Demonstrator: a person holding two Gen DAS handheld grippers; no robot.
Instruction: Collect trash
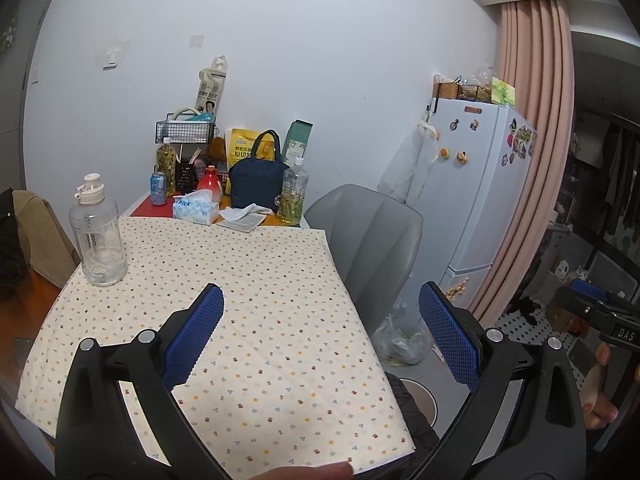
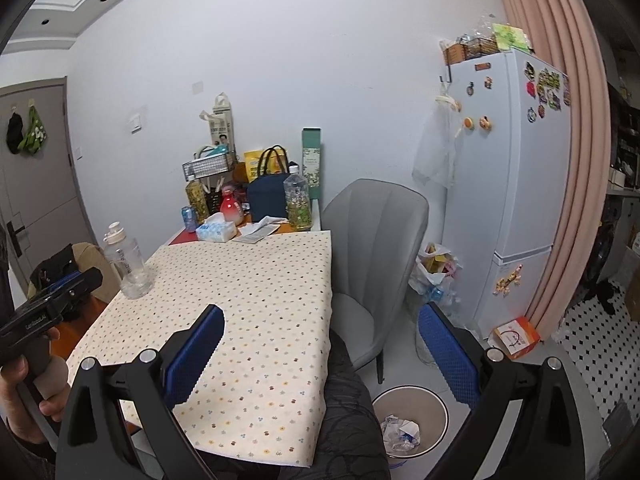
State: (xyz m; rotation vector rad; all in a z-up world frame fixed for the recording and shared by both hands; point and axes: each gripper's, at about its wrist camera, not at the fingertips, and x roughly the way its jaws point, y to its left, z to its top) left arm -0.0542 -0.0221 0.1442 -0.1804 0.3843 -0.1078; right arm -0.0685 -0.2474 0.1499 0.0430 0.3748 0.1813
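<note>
Grippers: we see our left hand-held gripper (image 1: pixel 320 336) and our right hand-held gripper (image 2: pixel 320 344) both released, blue-padded jaws spread wide with nothing between them.
Trash: crumpled white paper scraps (image 2: pixel 400 432) lie inside the round beige waste bin (image 2: pixel 440 404) on the floor, just right of the worktop's near corner.
Worktop: we look along a cream dotted cloth (image 2: pixel 256 304) covering the worktop; a clear plastic water bottle with a white cap (image 1: pixel 97 236) stands upright near its left edge.
Far end: a blue-and-white tissue box (image 1: pixel 196 210), a blue can (image 1: pixel 158 188) and a navy lunch bag (image 1: pixel 256 184) crowd the wall.
Chair: a grey upholstered chair (image 2: pixel 372 256) sits at the worktop's right side.
</note>
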